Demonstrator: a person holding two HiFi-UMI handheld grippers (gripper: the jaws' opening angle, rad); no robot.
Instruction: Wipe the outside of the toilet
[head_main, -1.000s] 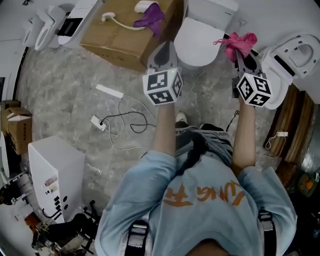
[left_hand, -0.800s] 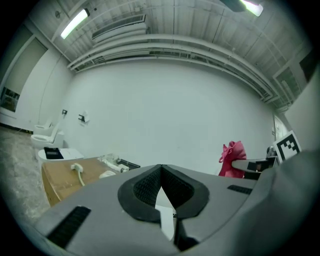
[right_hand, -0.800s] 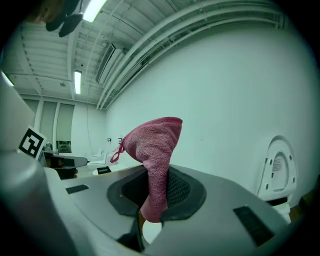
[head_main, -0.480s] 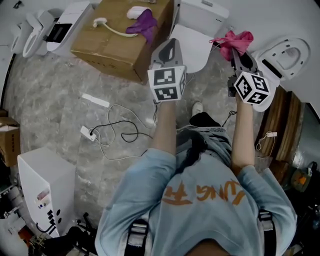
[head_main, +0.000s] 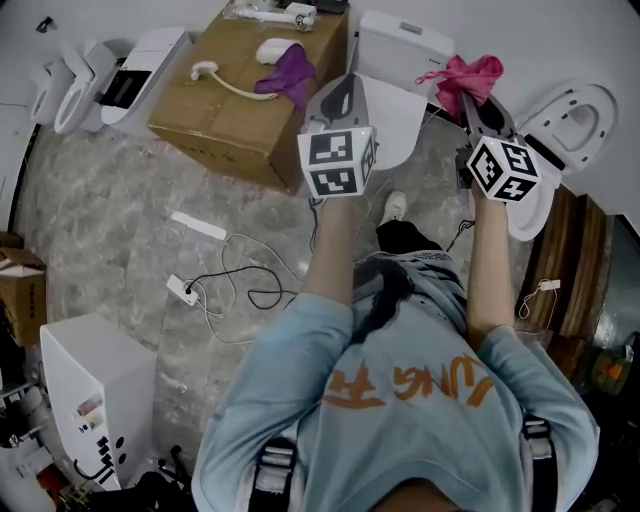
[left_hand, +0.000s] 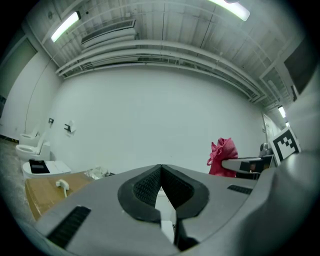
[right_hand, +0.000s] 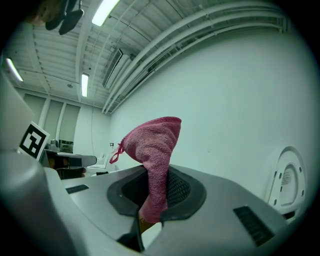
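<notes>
The white toilet (head_main: 400, 110) with its lid down stands against the far wall, with its tank (head_main: 404, 42) behind it. My left gripper (head_main: 342, 88) hovers over the lid's left edge, jaws shut with nothing between them (left_hand: 160, 169). My right gripper (head_main: 471, 97) is held to the right of the toilet, shut on a pink cloth (head_main: 464, 75). The pink cloth (right_hand: 152, 152) sticks up out of the jaws in a bunch. From the left gripper view, the pink cloth (left_hand: 223, 156) shows at the right.
A cardboard box (head_main: 235, 100) left of the toilet carries a purple cloth (head_main: 285, 67) and a white hose. Another toilet with raised seat (head_main: 565, 118) is at the right. A power strip (head_main: 184, 290) and cables lie on the floor. A white cabinet (head_main: 85, 385) stands at lower left.
The person has stepped closer to the toilet. Both grippers have moved forward with them, the left one now over the lid's edge. The pink cloth stays gripped.
</notes>
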